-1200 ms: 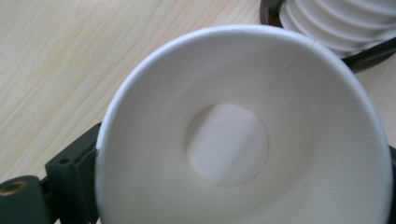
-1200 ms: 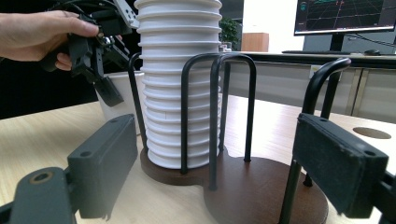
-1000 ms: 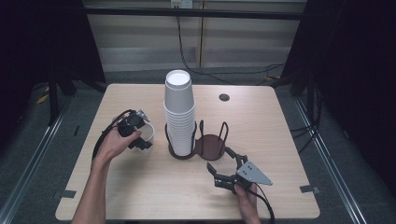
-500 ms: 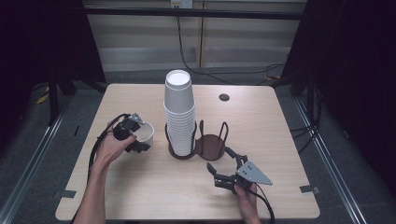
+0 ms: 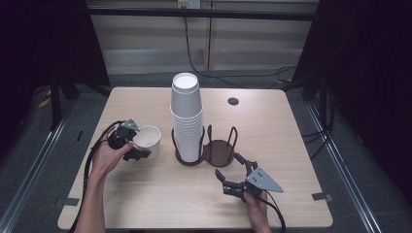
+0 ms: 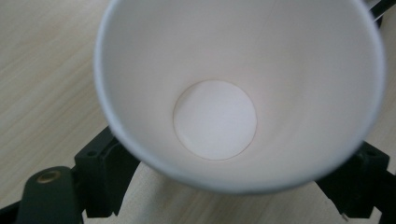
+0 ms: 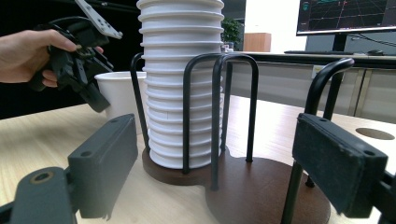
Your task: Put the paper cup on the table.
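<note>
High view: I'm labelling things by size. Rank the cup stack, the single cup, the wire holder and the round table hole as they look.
1. Cup stack
2. Wire holder, roughly as big in spread; unsure
3. Single cup
4. Table hole

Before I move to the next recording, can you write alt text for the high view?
A person's left gripper holds a single white paper cup upright on a wooden table, left of a tall stack of cups in a wire holder. The right gripper rests open near the holder's empty side.

Left gripper (image 5: pixel 138 145) has its fingers clamped tight; right gripper (image 5: pixel 234 177) rests low, fingers spread wide.
</note>
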